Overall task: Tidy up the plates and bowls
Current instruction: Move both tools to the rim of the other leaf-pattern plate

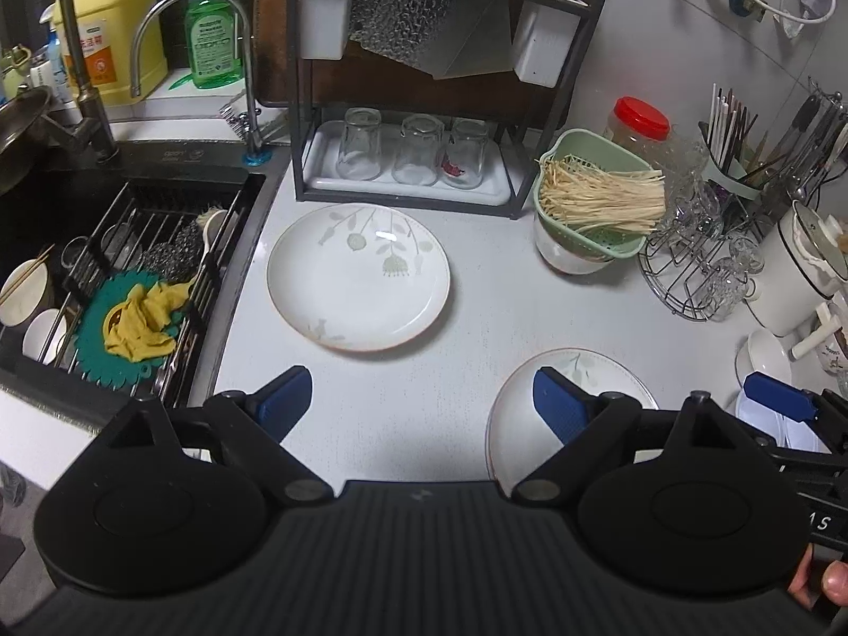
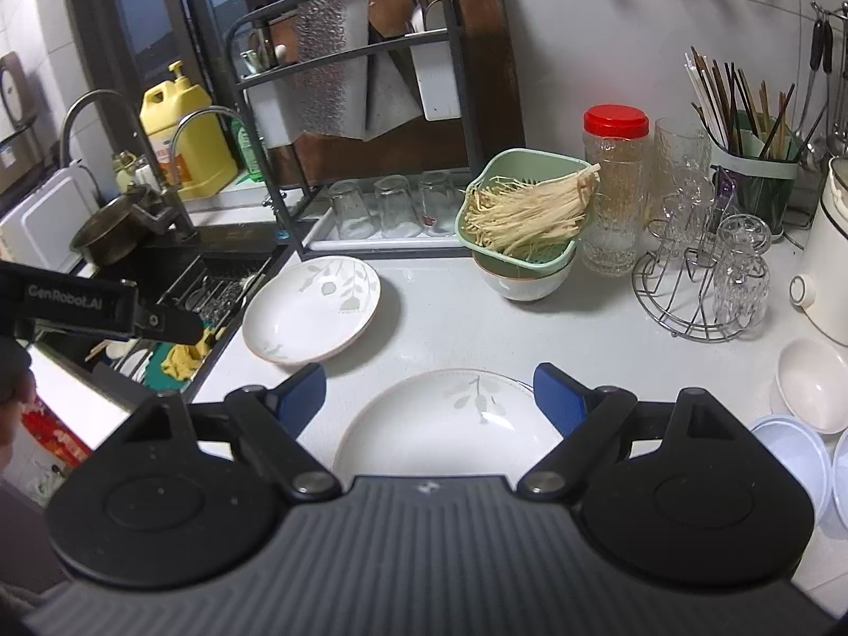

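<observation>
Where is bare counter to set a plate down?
Bare counter lies between the far plate, the near plate and the colander bowl. Crowded right: glass rack, small bowls.

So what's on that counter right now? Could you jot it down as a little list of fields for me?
far plate: flat on the counter beside the sink, untouched
near plate: flat on the counter, right tool above its near edge
left tool: open, empty, over bare counter
right tool: open, empty
strainer: green, full of pale strips, sitting in a bowl
glasses: three, upside down on the rack's tray
small bowl: white, at the right by clear lids
</observation>
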### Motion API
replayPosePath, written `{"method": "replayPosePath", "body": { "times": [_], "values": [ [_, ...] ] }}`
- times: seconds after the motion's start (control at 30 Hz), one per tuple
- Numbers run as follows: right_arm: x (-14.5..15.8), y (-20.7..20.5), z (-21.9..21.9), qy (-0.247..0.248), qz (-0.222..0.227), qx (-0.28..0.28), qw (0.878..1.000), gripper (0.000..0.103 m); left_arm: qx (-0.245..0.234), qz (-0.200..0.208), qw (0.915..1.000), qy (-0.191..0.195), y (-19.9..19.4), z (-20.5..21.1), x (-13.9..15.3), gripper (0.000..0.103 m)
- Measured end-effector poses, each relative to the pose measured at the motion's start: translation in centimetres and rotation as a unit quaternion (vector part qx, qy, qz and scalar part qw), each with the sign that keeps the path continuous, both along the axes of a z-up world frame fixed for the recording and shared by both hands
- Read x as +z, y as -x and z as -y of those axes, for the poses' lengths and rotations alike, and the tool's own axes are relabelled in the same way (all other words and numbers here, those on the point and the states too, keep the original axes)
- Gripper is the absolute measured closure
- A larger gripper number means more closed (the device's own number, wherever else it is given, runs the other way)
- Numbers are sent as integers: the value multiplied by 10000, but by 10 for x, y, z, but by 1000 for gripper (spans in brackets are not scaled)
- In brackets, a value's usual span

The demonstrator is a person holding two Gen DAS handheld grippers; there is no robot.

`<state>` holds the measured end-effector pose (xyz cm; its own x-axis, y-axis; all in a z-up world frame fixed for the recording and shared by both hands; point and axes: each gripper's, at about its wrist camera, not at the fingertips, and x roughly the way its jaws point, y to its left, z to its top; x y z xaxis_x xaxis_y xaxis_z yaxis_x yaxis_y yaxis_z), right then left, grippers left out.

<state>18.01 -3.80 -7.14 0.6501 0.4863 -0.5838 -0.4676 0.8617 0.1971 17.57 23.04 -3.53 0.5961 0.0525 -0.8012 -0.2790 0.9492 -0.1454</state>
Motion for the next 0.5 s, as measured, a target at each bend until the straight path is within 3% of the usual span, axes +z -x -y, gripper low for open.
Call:
{"method": "replayPosePath", "body": {
  "times": [0.5],
  "values": [
    [-3,-27,-58,-83,-302,-332,9990,17,-370,-53,9991,200,-45,-72,-17,10]
  ]
}}
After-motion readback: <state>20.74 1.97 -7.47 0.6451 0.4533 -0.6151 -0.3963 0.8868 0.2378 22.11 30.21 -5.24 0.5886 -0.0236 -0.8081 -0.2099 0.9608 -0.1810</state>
